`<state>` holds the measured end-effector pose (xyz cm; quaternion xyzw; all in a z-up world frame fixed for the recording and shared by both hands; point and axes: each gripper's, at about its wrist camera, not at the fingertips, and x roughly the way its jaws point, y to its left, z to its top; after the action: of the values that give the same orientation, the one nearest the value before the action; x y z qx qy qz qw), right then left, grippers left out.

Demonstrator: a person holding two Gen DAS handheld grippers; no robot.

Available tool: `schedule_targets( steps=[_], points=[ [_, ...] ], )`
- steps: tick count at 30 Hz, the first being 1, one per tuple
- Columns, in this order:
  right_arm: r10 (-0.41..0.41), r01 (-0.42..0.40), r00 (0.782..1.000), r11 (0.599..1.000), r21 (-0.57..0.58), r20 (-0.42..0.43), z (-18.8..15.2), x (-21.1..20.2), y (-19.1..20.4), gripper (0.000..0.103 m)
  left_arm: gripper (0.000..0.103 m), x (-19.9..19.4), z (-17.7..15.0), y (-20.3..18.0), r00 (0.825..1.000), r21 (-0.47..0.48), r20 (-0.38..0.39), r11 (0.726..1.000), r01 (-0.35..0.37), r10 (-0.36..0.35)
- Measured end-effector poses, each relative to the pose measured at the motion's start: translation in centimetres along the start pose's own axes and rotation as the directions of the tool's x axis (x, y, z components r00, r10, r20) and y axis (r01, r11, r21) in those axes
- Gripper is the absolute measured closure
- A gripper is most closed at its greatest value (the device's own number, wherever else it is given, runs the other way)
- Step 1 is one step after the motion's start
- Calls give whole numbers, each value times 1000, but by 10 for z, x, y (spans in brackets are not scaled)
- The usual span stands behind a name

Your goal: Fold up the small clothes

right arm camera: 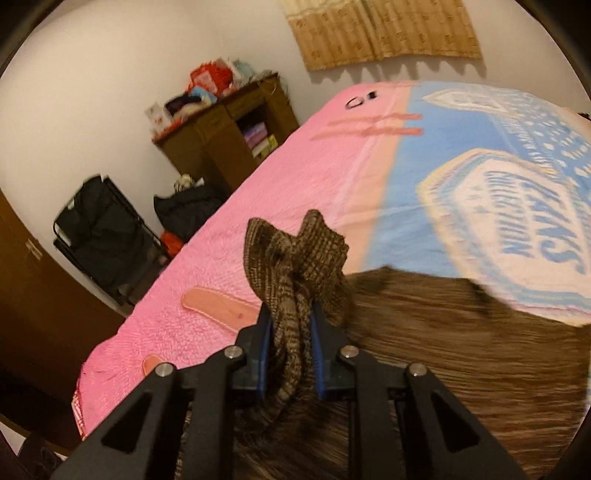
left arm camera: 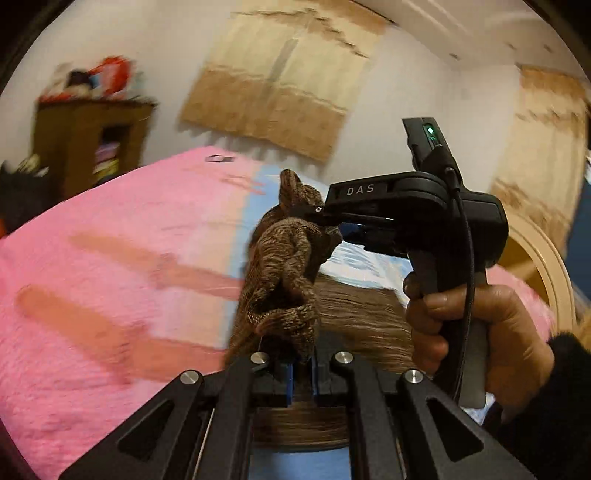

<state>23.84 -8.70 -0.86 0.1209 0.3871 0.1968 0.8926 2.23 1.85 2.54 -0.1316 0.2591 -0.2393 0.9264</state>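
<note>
pink and blue bedding (right arm camera: 258, 206) covers the bed that fills both views, with a dark wooden cabinet (right arm camera: 229, 125) against the far white wall and a tan curtain (right arm camera: 384, 29) hanging above. over the near part of the bed hangs the brown knit garment (right arm camera: 303, 266), lifted at two points while its lower part trails blurred over the cover. the left gripper (left arm camera: 301, 363) is clenched on a bunched corner of the knit, and the right gripper (right arm camera: 291, 350) is pinched on another gathered fold, blue pads pressing the cloth from both sides; a hand (left arm camera: 480, 321) grips the right tool's handle. the fabric looks light, soft and floppy, a loose ribbed knit in mottled brown that sags and twists between the grips, so it likely stretches and slides little. i judge the best holds are at opposite corners or the hem edge, spread apart, rather than on these crumpled bunches, so it lies flat for folding.
</note>
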Motion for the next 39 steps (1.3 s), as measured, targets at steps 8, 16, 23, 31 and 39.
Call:
schedule_targets(
  steps=[8,16,23,31,39],
  points=[
    [-20,14,997,997,77,76,-21,-70,-108,82,98,58,-30,-103,980,242,-152,956,163,-129],
    [-43,31,997,979,204,58,-69,-76,-191,82,98,97,-62,-132,954,344,-289,922,176,-74],
    [22,-51,996,936,348,87,-82,-94,-232,64,95,81,-69,-122,898,302,-432,926,228,-80],
    [-158,111,974,957,267,163,-125,-181,-177,62,57,15,-81,-57,890,248,-443,939,239,-109],
    [-211,201,975,970,140,65,-179,-166,-111,58,57,-23,-57,-3,936,81,-346,992,95,-62]
  ],
)
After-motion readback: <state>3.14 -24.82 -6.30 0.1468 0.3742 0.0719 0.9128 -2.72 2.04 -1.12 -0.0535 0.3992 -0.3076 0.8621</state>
